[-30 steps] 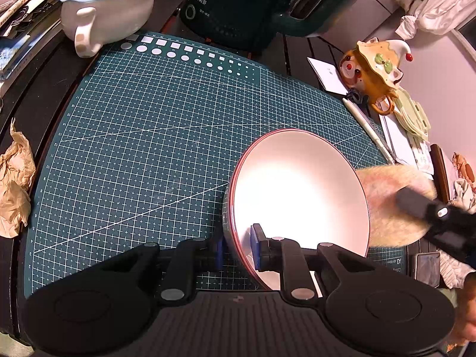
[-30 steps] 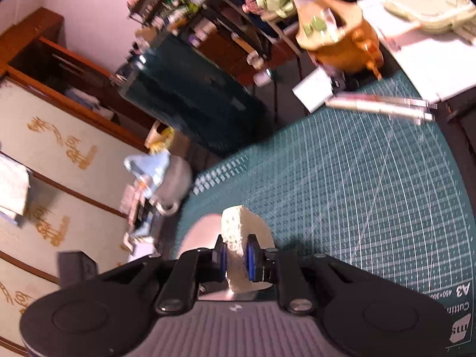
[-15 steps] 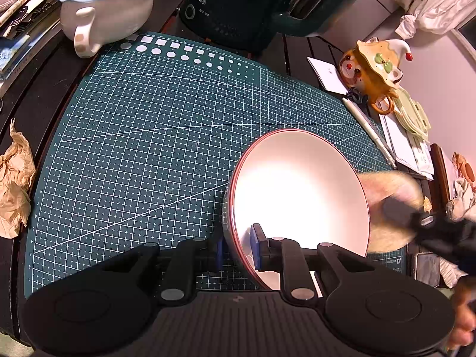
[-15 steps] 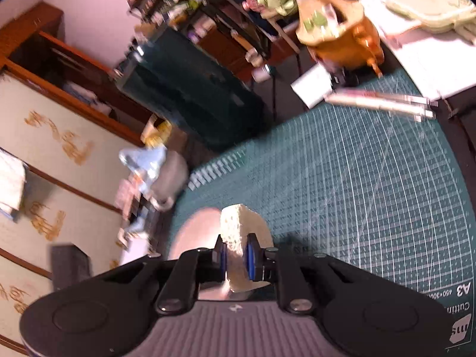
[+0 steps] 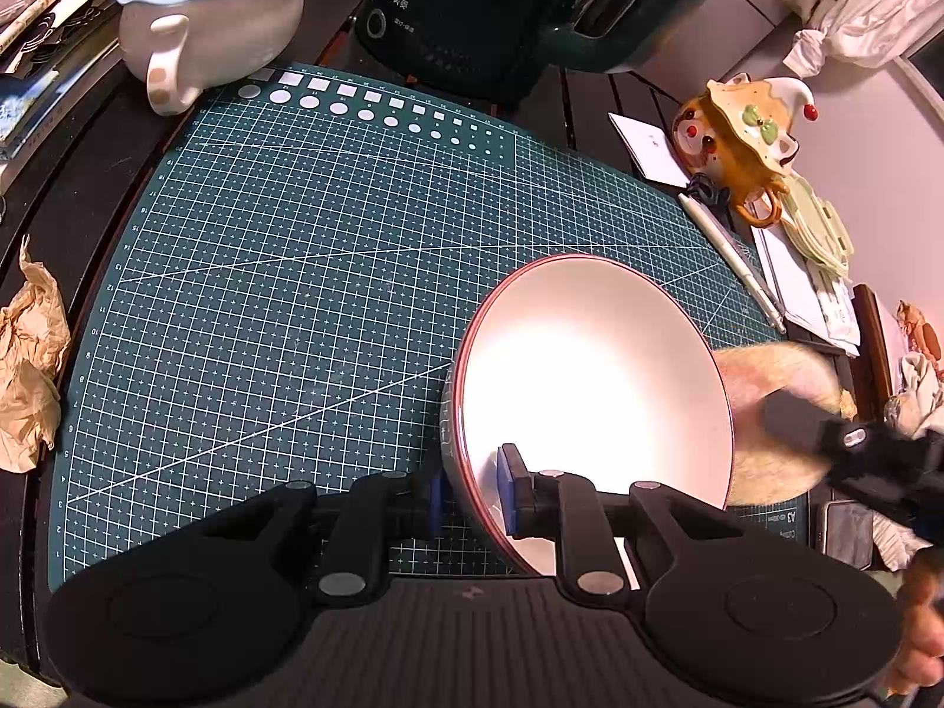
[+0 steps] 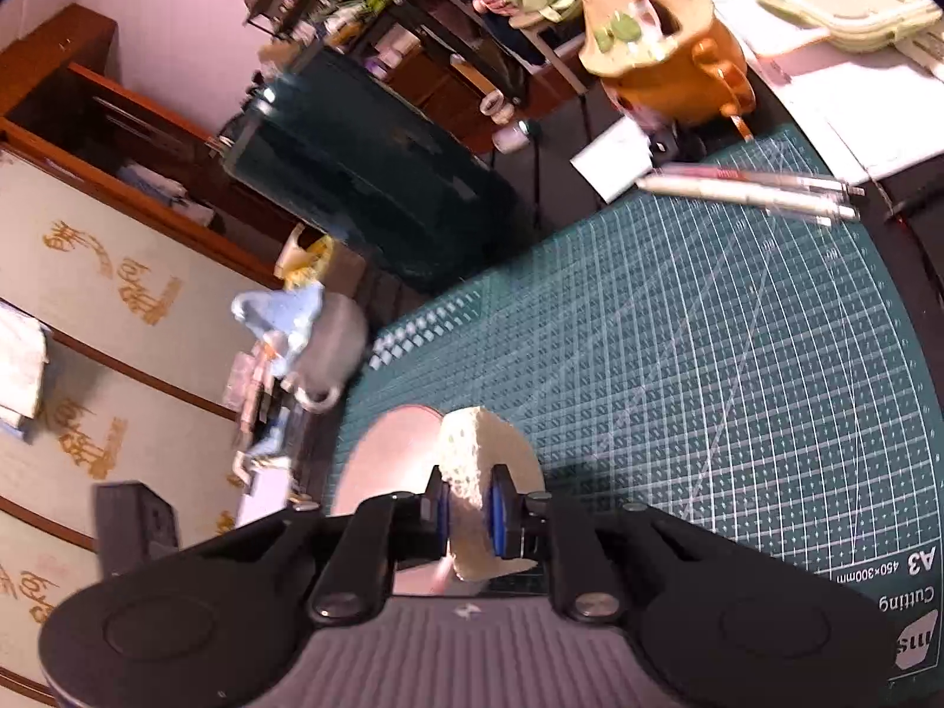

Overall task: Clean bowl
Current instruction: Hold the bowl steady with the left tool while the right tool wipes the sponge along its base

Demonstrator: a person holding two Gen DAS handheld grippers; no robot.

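Bowl: tilted on edge over cutting mat, rim clamped by left gripper. Sponge: pinched tight in right gripper, outside bowl's right rim; cavity lies leftward of it

1 bowl, 1 sponge, 2 grippers — 1 cutting mat, 2 teapots, 2 pens
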